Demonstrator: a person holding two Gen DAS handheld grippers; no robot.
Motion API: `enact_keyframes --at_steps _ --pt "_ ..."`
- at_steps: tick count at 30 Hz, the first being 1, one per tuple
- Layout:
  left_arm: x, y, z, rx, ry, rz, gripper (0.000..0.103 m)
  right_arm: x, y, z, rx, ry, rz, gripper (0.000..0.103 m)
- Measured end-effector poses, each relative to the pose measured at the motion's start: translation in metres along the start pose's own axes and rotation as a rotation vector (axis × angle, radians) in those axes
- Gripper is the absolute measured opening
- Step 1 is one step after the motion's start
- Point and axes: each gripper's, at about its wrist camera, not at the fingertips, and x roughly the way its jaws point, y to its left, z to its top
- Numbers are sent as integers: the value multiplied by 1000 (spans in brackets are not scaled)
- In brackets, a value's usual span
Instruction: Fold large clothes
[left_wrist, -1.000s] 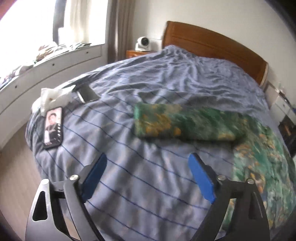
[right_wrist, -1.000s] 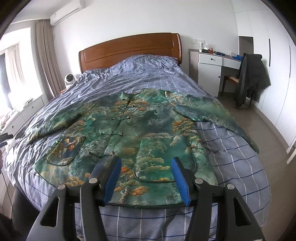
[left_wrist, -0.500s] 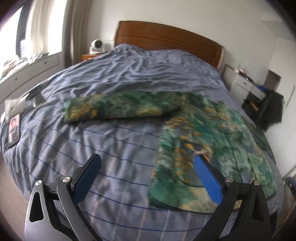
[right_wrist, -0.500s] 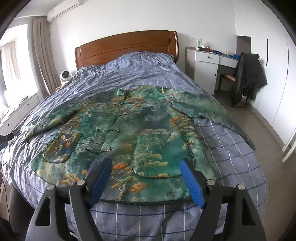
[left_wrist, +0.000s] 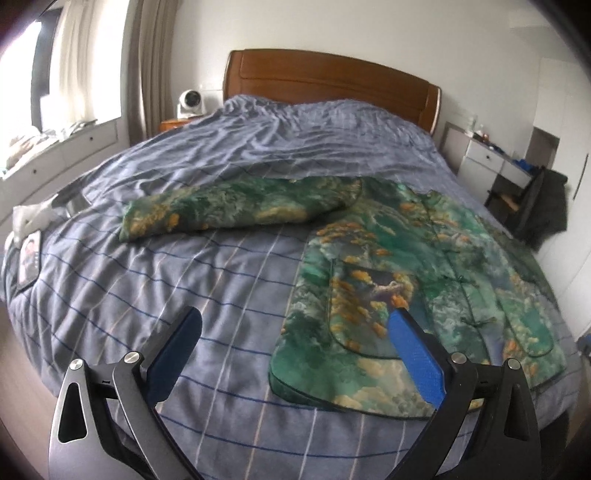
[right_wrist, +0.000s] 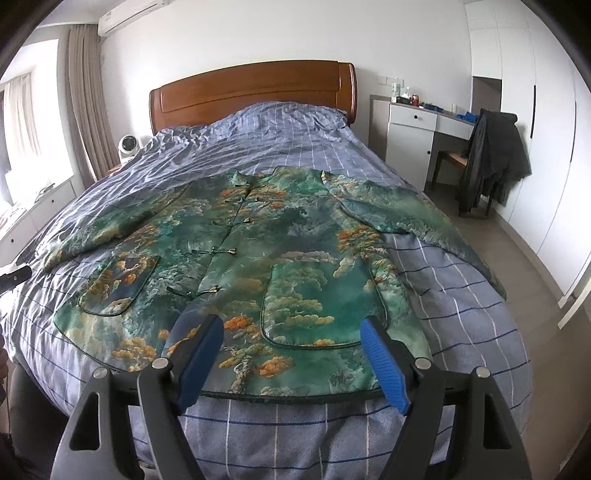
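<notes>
A green patterned jacket (right_wrist: 243, 266) is lying flat and face up on the bed (right_wrist: 461, 295), collar toward the headboard (right_wrist: 255, 92), both sleeves spreading outward. The right gripper (right_wrist: 291, 354) is hovering over the jacket's hem at the foot of the bed, jaws wide apart and gripping nothing. The left gripper (left_wrist: 295, 343) is hanging beside the jacket's near corner, jaws likewise apart, one blue pad (left_wrist: 415, 358) over the fabric. A phone (left_wrist: 29, 256) is resting at the bed's edge.
</notes>
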Motion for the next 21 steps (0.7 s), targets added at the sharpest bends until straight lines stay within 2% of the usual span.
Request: enact_keyframes --at_steps 4,8,11,14,21 --pt "3 -8 -7 29 12 6 101 0 4 -2 -26 -20 -16 79" --pt "5 -15 -11 52 30 -18 101 -6 5 -3 -40 -74 -6 79" --pt "6 -20 -11 63 75 -45 101 -10 6 -3 -51 -104 -7 82" --pt "12 -24 -9 81 144 -33 101 -8 6 -1 -52 -90 -13 83" --pt "15 -25 -11 107 151 42 102 -2 3 -4 -31 -37 -26 83"
